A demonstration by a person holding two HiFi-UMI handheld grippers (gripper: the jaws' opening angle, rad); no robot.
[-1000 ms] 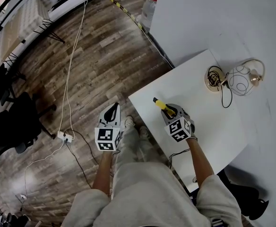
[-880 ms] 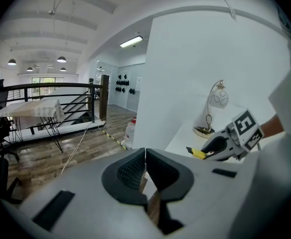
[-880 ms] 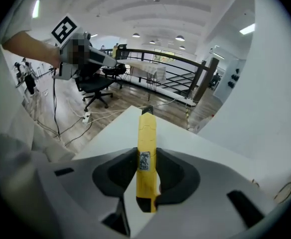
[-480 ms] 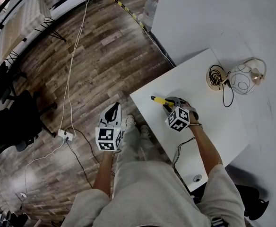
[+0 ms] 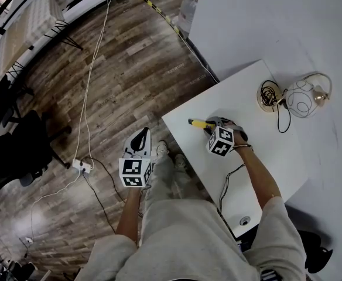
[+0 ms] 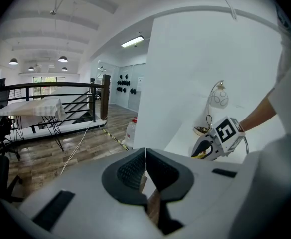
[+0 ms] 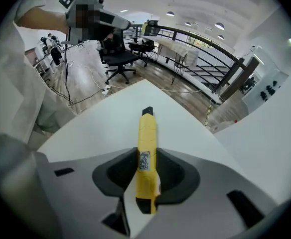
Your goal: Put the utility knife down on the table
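Note:
A yellow utility knife (image 7: 146, 133) with a black tip sits between the jaws of my right gripper (image 7: 146, 172), which is shut on its handle. In the head view the knife (image 5: 199, 123) points left, low over the white table (image 5: 259, 157) near its left corner, and the right gripper (image 5: 212, 127) points steeply down. I cannot tell whether the knife touches the tabletop. My left gripper (image 5: 139, 138) hangs off the table over the wooden floor. Its jaws (image 6: 145, 166) are shut with nothing in them.
A globe lamp (image 5: 300, 98) and a coiled cable on a round base (image 5: 267, 94) stand at the table's far side. A thin cable (image 5: 226, 183) trails over the near edge. On the floor are a power strip (image 5: 80, 168) and a black office chair (image 5: 13, 157).
My right gripper has sunk toward the tabletop and rolled, so the knife now lies flatter and points left. The left gripper has stayed where it was.

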